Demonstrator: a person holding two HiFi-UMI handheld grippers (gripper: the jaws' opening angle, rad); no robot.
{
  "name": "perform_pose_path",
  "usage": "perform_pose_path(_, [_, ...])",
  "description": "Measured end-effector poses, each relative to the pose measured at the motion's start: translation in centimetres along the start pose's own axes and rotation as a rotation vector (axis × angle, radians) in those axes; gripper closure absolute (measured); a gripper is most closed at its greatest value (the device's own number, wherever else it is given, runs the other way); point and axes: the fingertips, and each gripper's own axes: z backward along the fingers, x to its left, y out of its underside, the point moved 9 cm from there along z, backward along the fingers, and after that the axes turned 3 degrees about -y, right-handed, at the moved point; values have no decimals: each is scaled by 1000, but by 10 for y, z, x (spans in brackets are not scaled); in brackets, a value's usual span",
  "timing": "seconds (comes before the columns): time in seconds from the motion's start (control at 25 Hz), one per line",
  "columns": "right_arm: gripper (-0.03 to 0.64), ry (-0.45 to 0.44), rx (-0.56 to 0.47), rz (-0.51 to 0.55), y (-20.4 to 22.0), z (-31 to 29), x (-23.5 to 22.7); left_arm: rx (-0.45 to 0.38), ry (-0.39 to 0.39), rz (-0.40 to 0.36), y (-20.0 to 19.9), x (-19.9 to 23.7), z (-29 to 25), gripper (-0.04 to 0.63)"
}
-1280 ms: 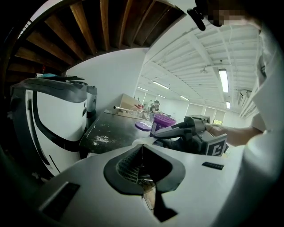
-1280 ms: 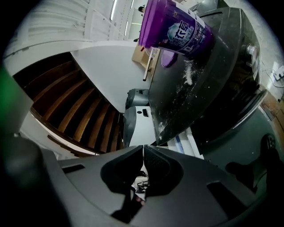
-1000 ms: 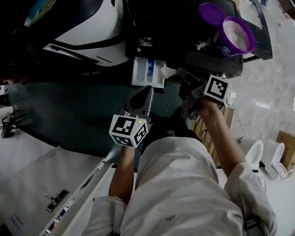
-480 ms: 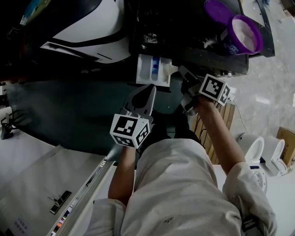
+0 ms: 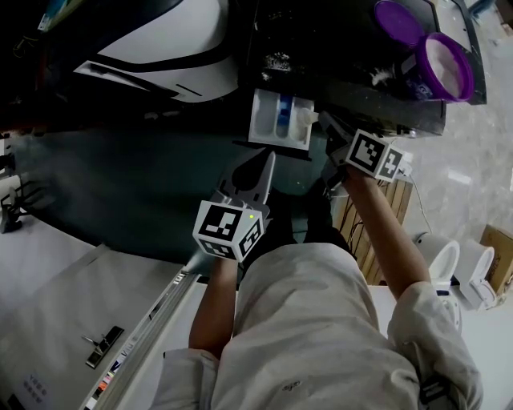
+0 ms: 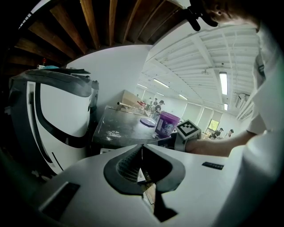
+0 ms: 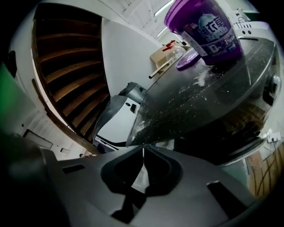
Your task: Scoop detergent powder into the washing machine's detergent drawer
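Note:
The white detergent drawer (image 5: 264, 120) stands pulled out from the dark washing machine (image 5: 337, 48), a blue insert in its middle. A white scoop (image 5: 307, 118) hangs at the drawer's right edge, and my right gripper (image 5: 327, 126) is shut on its handle (image 7: 141, 177). The open purple detergent tub (image 5: 439, 66) (image 7: 208, 26) (image 6: 167, 123) sits on the machine top, its lid (image 5: 398, 22) (image 7: 188, 53) beside it. My left gripper (image 5: 263, 164) (image 6: 142, 147) is shut and holds nothing, below the drawer's front.
Spilled powder (image 5: 276, 60) (image 7: 202, 77) dusts the machine top. A white and black appliance (image 5: 160, 40) stands left of the drawer. Wooden slats (image 5: 353, 220) and white toilets (image 5: 461, 268) lie at the right, near the person's legs (image 5: 313, 320).
My right gripper has carried the scoop a little left, up to the drawer's right edge. The left gripper has barely moved. The head view has shifted slightly.

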Motion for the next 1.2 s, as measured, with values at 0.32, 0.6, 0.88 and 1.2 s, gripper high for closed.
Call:
perform_pose_path(0.32, [607, 44, 23, 176, 4, -14, -2, 0, 1, 7, 3, 8, 6, 575])
perform_pose_path(0.6, [607, 70, 56, 309, 9, -23, -6, 12, 6, 15, 8, 11, 9, 575])
perform_pose_path(0.88, [608, 84, 75, 455, 10, -31, -3, 21, 11, 20, 10, 14, 5, 575])
perform_pose_path(1.2, [608, 93, 110, 697, 14, -35, 8, 21, 17, 18, 9, 14, 4, 575])
